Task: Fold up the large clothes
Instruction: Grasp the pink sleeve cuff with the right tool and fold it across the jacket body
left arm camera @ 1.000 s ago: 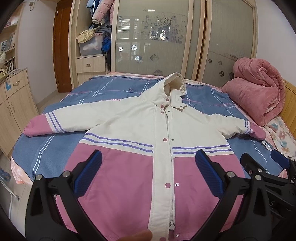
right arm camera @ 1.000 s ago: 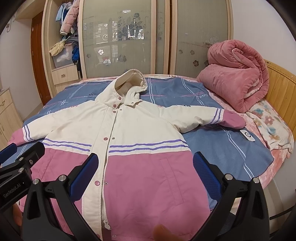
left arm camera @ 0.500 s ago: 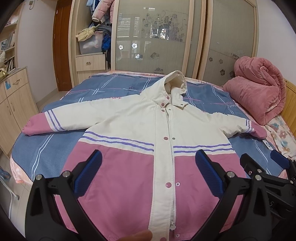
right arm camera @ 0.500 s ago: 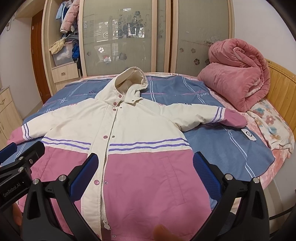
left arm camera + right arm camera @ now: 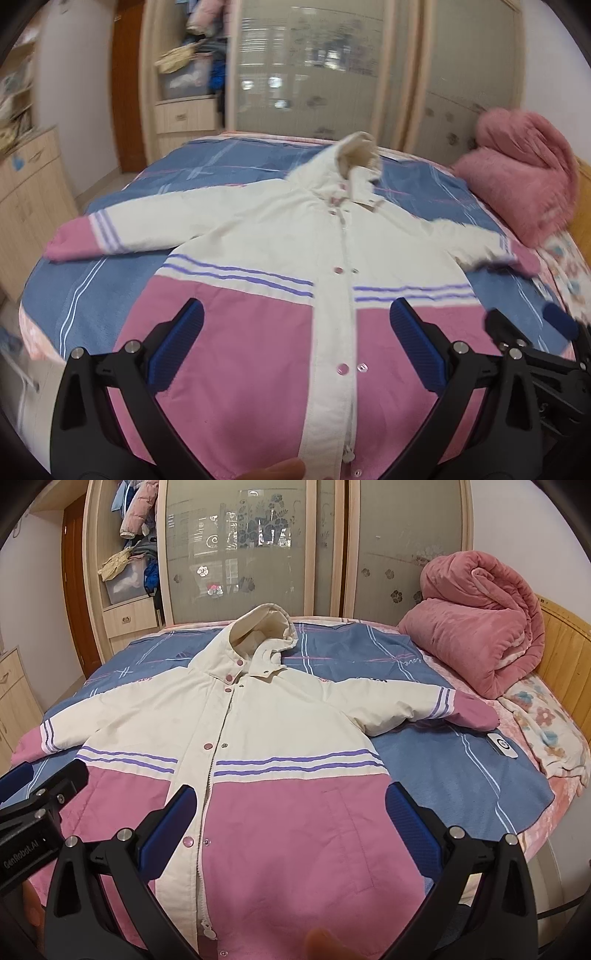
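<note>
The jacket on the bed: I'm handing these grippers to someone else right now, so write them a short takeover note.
Left gripper: open, empty, above the pink hem.
Right gripper: open, empty, above the hem beside the left.
Jacket: lying face up and closed on the blue bedspread, both sleeves spread outward, hood toward the wardrobe.
Rolled pink blanket sits by the right sleeve's cuff.
Done: jacket laid out flat. Left: every fold; probably sleeves in first.

White lettering reading "GenRobot.AI" runs along the black body of the left gripper (image 5: pixel 26 853), and the blue bedsheet (image 5: pixel 443 771) carries upside-down letters that look like "love".
</note>
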Available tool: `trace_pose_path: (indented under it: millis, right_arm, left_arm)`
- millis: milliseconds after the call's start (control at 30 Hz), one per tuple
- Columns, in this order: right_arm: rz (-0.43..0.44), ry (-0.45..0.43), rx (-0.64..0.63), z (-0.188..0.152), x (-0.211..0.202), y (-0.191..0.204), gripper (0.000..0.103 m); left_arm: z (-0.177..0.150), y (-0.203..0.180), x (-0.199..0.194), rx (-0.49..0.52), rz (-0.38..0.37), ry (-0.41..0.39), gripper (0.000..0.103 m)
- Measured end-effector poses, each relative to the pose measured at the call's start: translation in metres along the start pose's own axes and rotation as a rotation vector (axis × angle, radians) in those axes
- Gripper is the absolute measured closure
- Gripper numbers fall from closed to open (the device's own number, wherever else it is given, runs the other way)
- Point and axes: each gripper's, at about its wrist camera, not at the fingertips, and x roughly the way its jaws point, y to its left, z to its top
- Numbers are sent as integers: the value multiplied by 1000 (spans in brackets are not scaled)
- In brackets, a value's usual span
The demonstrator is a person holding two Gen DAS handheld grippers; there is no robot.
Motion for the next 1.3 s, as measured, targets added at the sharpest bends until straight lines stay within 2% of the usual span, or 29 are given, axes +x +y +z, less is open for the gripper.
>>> trace_pose_path:
  millis: [133, 267, 333, 433, 500, 600, 667, 700, 733, 833, 900, 933, 1000, 1033, 1067, 1133, 1200, 1267, 1300]
  right_arm:
    - [-69, -51, 118, 21, 30, -46, 1]
    - [-33, 88, 385, 48, 112, -145, 3]
    - [-41, 144, 520, 54, 151, -194, 10]
    - [-106, 165, 638, 61, 200, -250, 22]
    - [-136, 156, 689, 61, 228, -279, 23]
    - [-68, 103, 781, 47, 252, -307, 23]
    - [8, 142, 893, 38, 276, -332, 23]
    - [82, 133, 948, 38, 287, -347, 23]
    - [117, 112, 964, 39, 292, -357, 23]
    - [59, 67, 999, 34, 300, -388, 23]
    - [108, 26, 1058, 25, 304, -405, 27]
    - [110, 13, 1079, 23, 304, -411, 34]
    - [73, 1, 1053, 25, 303, -416, 62]
    - [53, -5, 1046, 25, 299, -416, 88]
    - [65, -33, 1052, 26, 293, -416, 92]
    - [99, -123, 1021, 41, 271, -408, 93]
    - [136, -234, 860, 72, 233, -376, 93]
    - [267, -298, 711, 94, 206, -337, 93]
    - [374, -316, 604, 105, 193, -302, 93]
  left_arm:
    - [6, 17, 14, -66, -10, 7, 2]
    - [10, 16, 28, -53, 16, 18, 2]
    - [11, 11, 40, -46, 25, 30, 2]
    - [14, 1, 62, -51, 6, 73, 2]
    - [15, -9, 77, -58, -19, 108, 2]
    - [15, -25, 99, -37, -4, 133, 2]
    - [14, -38, 115, -14, 12, 148, 2]
    - [13, -47, 125, -4, 9, 166, 2]
    - [11, -56, 136, 6, -6, 188, 2]
    - [4, -77, 157, 39, -31, 240, 2]
    - [-2, -91, 166, 83, -37, 266, 2]
    - [-4, -96, 168, 105, -36, 270, 2]
    - [-7, -102, 169, 141, -19, 264, 2]
    - [-8, -103, 169, 148, -8, 261, 2]
    - [-8, -102, 169, 151, 1, 259, 2]
    - [-6, -96, 167, 134, 8, 256, 2]
    - [-3, -88, 164, 102, 13, 250, 2]
    - [0, -80, 164, 79, 21, 249, 2]
    - [2, -75, 164, 63, 28, 248, 2]
